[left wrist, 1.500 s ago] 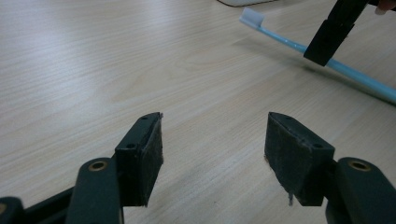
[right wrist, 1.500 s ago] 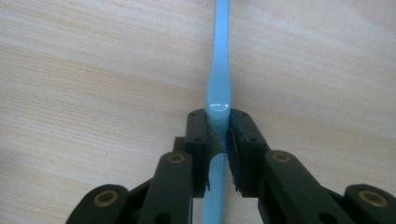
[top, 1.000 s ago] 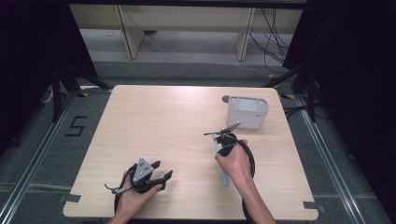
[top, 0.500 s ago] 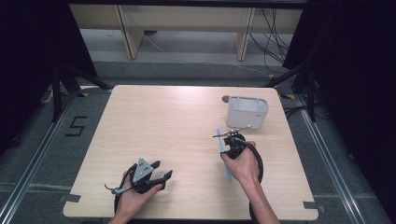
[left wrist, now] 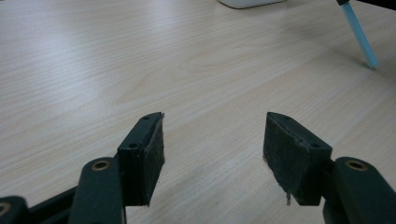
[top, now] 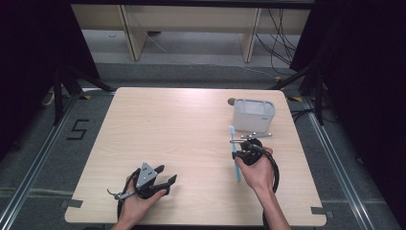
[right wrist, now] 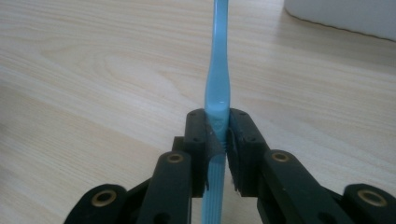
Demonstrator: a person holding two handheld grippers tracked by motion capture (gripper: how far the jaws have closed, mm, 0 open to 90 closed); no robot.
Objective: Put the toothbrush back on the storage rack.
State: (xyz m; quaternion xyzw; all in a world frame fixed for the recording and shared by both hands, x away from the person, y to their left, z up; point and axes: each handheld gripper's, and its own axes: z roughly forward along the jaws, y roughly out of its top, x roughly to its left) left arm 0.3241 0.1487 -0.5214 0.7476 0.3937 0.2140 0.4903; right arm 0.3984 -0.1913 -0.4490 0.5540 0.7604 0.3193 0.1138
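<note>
A light blue toothbrush (right wrist: 218, 79) stands clamped between the black jaws of my right gripper (right wrist: 218, 135), which is shut on its handle. From above, the toothbrush (top: 235, 153) runs lengthwise beside the right gripper (top: 242, 154), just in front of a white rectangular holder (top: 253, 114) at the table's right back. My left gripper (top: 165, 174) rests near the front edge at the left, held in a hand. Its pads (left wrist: 149, 154) stand wide apart over bare wood, and the left gripper (left wrist: 212, 156) has nothing between them. The toothbrush's lower end (left wrist: 360, 37) shows at the top right of the left gripper view.
The light wooden table (top: 182, 134) stands on a grey floor with metal rails at both sides. A small dark round thing (top: 231, 101) lies behind the holder. A thin metal bar (top: 256, 135) sticks out from the right gripper towards the holder.
My right hand has carried the toothbrush to the right and a little towards the holder, turning it from slanted to nearly lengthwise. The left gripper has kept still.
</note>
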